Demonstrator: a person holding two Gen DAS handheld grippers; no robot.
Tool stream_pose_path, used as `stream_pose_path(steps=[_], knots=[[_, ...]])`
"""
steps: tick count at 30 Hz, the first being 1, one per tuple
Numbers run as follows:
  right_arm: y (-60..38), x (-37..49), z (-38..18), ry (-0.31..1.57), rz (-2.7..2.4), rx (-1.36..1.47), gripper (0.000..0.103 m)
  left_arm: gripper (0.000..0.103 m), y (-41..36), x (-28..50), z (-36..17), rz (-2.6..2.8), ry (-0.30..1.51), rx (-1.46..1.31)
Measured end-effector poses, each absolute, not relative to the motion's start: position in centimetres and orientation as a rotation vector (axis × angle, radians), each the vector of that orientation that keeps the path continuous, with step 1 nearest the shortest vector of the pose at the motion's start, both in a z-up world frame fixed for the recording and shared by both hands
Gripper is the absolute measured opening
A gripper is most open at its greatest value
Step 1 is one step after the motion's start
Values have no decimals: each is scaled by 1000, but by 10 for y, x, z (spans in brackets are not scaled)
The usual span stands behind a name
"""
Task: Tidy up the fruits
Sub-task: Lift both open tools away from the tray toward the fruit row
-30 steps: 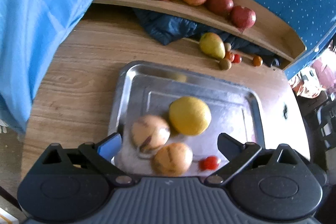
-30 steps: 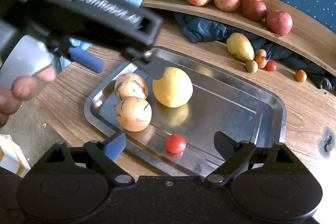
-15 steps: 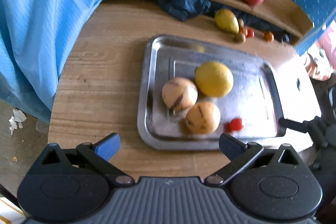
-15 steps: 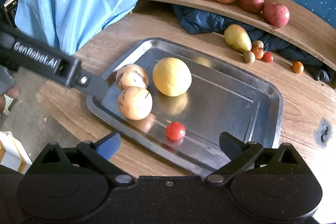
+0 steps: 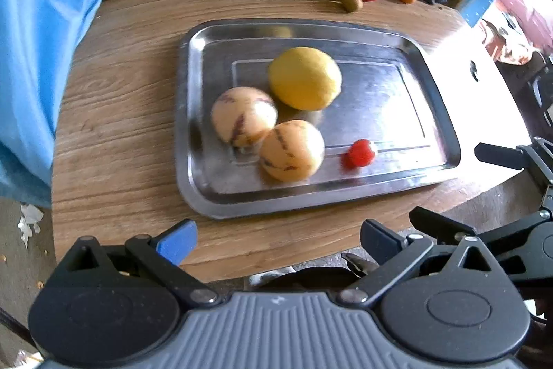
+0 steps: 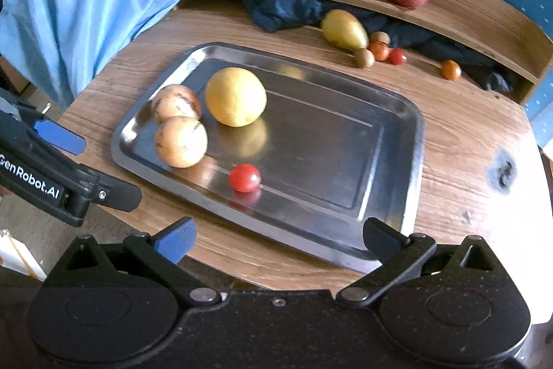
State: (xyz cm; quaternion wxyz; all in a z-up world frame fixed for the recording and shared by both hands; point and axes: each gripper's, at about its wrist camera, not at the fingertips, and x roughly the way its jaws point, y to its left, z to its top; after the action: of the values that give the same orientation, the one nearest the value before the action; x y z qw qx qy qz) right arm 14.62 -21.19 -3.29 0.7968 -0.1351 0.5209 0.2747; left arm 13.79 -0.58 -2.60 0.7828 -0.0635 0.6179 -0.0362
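1. The left gripper (image 5: 276, 239) is held released above the near edge of the wooden table (image 5: 114, 113), with nothing between its fingers.
2. The metal tray (image 5: 193, 85) is seen ahead of the left fingertips, well apart from them; a yellow fruit (image 5: 304, 77), two striped pale fruits (image 5: 243, 116) (image 5: 291, 150) and a cherry tomato (image 5: 358, 154) lie on it.
3. The right gripper (image 6: 278, 237) is being opened, its jaws spread wide, and no fruit is found between them.
4. The cherry tomato (image 6: 244, 177) lies on the tray (image 6: 390, 217) just beyond the right fingertips, nearer the blue-padded finger, untouched.
5. A pear-shaped fruit (image 6: 344, 29) and small fruits (image 6: 380, 51) are left on the table beyond the tray, far ahead of both grippers.
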Motion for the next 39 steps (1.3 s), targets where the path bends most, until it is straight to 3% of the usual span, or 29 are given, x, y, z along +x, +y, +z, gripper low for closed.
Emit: stream_pose_path(steps=[39], knots=[[-244, 209, -32, 1082, 427, -182, 102, 102, -26, 230, 3, -109, 1233, -71]])
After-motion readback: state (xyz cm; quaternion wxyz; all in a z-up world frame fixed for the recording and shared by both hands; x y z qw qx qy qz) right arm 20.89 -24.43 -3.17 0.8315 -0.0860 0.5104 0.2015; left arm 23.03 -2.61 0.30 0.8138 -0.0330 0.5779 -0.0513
